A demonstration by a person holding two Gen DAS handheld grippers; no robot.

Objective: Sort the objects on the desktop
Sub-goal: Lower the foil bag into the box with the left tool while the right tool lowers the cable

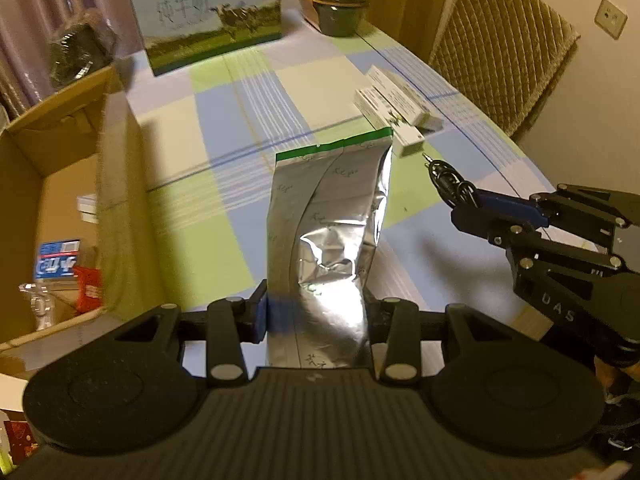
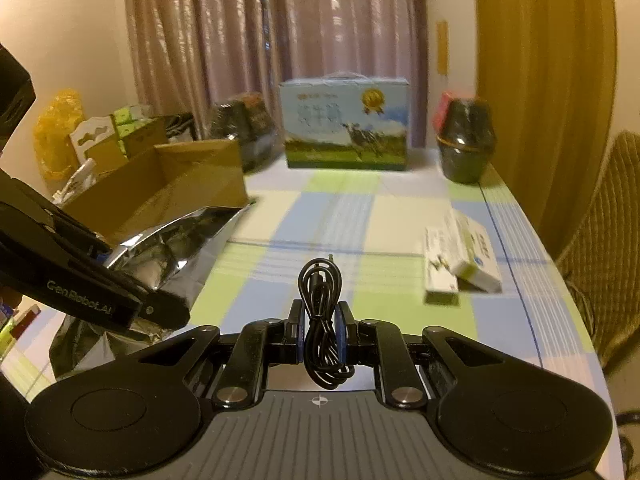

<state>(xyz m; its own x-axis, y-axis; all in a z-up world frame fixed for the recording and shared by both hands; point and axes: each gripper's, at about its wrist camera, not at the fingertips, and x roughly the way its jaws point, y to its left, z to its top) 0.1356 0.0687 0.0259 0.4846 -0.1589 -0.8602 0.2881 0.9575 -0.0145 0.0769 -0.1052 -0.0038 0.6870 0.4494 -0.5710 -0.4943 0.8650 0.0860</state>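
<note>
A curtained room in dim yellow light, and a table (image 2: pixel 384 216) under a green, blue and cream checked cloth. The open carton (image 1: pixel 116 184) at the table's left edge is the landmark, and by my reading where sorted things go: small packs already lie in its bottom.

Just right of the carton, above the cloth, the left gripper (image 1: pixel 316 316) pinches the lower part of a silver foil bag (image 1: pixel 328 224), one blue pad on each flat side. The bag stands nearly upright with its green-edged seal on top, which should let it drop into the carton end first. The foil is creased and looks light; a soft bag like that could fold or slide in the grip.

Further right of the carton, beyond the bag, the right gripper (image 2: pixel 322 330) has its fingers pressed together on a coiled black cable (image 2: pixel 320 320), caught across the middle so the loops stay bundled rather than trailing.

Further still from the carton, near the table's right edge, a few white boxes (image 1: pixel 394 114) lie overlapping and untouched, so the sorting is not finished. At the back, well past the carton, stand a milk case (image 2: pixel 346 120) and a dark jar (image 2: pixel 466 146). A cushioned chair (image 1: pixel 504 48) sits off the right edge.
</note>
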